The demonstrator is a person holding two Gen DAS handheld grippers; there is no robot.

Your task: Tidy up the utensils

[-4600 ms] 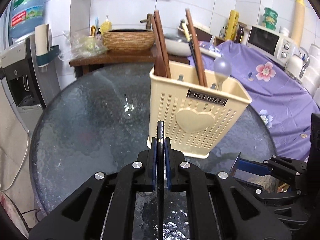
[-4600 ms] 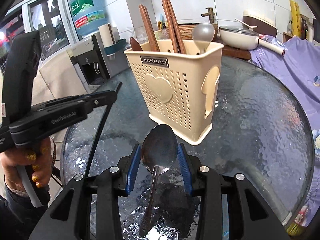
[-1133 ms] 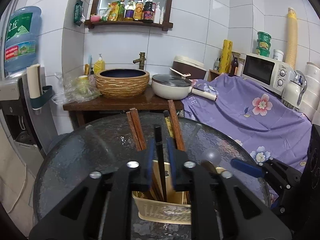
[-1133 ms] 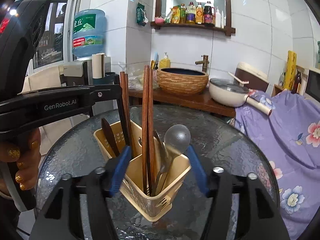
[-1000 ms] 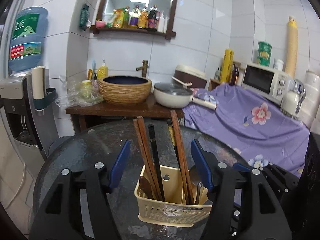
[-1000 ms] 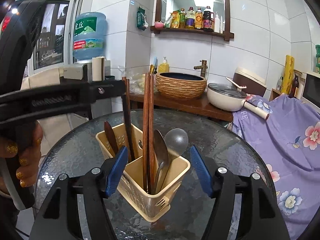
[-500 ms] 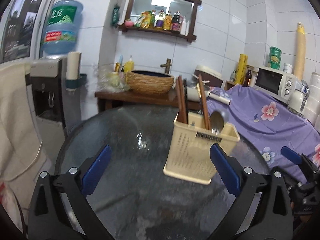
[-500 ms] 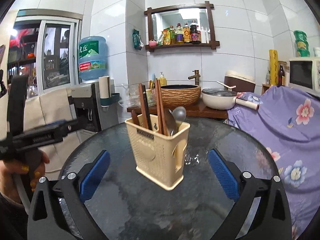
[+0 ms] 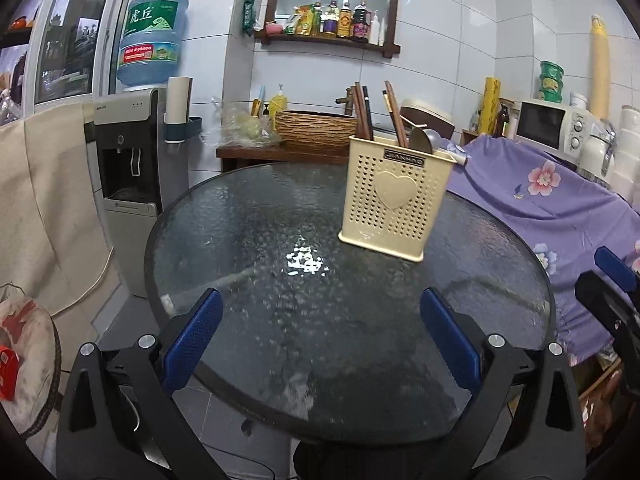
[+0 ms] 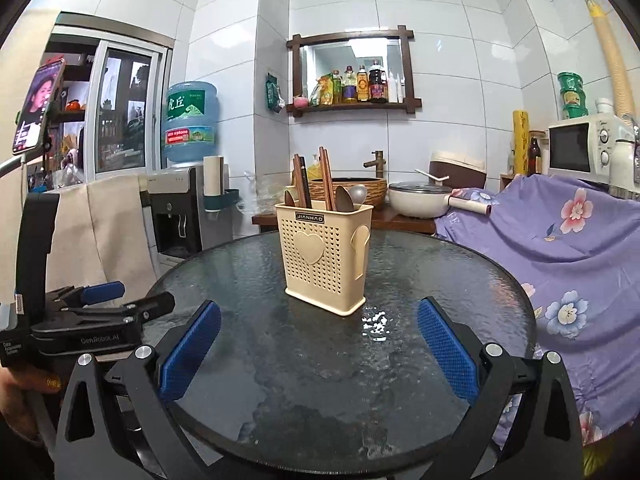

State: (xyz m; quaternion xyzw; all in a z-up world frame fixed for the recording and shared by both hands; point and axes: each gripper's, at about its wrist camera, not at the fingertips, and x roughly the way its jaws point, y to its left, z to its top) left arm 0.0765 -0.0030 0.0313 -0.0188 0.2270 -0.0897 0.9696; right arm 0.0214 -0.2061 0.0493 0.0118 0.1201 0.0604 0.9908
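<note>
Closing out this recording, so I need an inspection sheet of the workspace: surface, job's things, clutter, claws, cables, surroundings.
Surface: round glass table, bare apart from the holder.
Job's things: cream holder upright, chopsticks and spoons standing in it.
Clutter: nothing seen on the table.
Claws: left claw and right claw open, empty, away from the holder.
Cables: a thin cord hangs by the water dispenser.
Surroundings: purple floral cloth, microwave, pot.
</note>
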